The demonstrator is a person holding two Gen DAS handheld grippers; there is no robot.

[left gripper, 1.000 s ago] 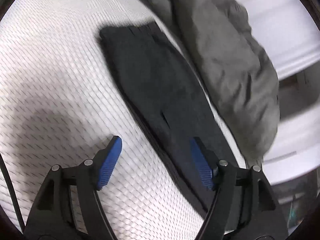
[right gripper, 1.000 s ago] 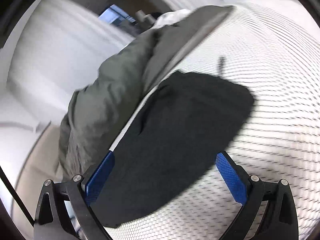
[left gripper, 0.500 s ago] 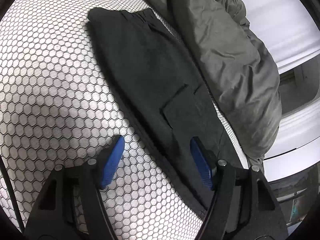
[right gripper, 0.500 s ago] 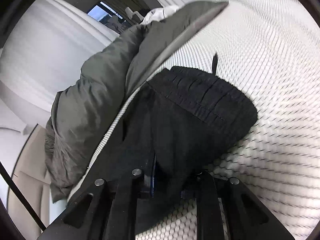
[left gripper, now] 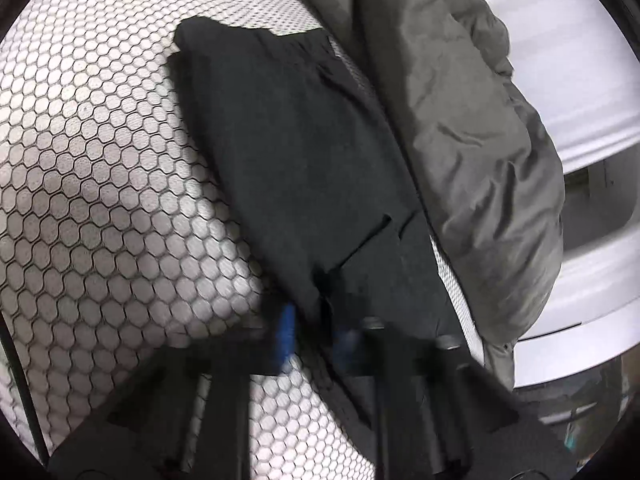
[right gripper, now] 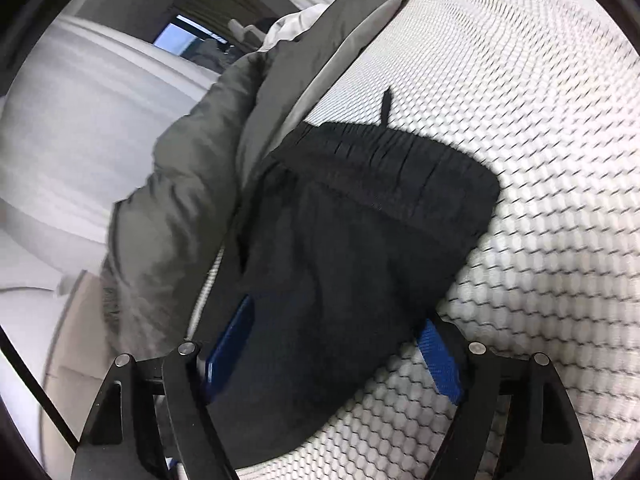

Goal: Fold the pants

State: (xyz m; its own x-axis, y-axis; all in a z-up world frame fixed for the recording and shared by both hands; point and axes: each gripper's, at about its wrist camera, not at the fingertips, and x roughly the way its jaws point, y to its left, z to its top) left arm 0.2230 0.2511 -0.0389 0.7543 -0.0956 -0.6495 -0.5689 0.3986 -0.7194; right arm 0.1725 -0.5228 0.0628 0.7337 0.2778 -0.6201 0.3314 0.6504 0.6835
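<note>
Carrying surface: Spreading under everything is one mattress (left gripper: 104, 184) with a white honeycomb-quilted cover; its far edge runs under a heap of grey cloth.
Grey cover: one rumpled grey duvet (left gripper: 472, 128) lies bunched along that edge and spills off it, just beside the pants.
Pants, place: one pair of black pants (left gripper: 304, 168) lies flat and lengthwise along the mattress edge, already doubled leg on leg by the look of it, waistband at one end, leg part at the other.
Pants, waist end: the gathered elastic waistband (right gripper: 384, 156) faces the right wrist camera; one thin black drawstring end (right gripper: 386, 108) pokes out onto the quilting.
Pants, handling: a judgement — thin, soft, limp cloth, light, no stiffness of its own; it should sag and slide off a loose pinch, so both layers want taking together at an edge or corner, not mid-panel.
Where to hold: likely the leg end and the waistband corners, one per gripper, lifting level so the fold lands square.
Left gripper: the left gripper (left gripper: 316, 328) is blurred, but its blue pads stand pressed together, pinching a ridge of the pants' long edge near the leg end.
Right gripper: the right gripper (right gripper: 332, 344) has its jaws opening — the waist end of the pants lies between the blue pads, not visibly squeezed.
Count: one mattress, one duvet, one pair of pants, two grippers.
</note>
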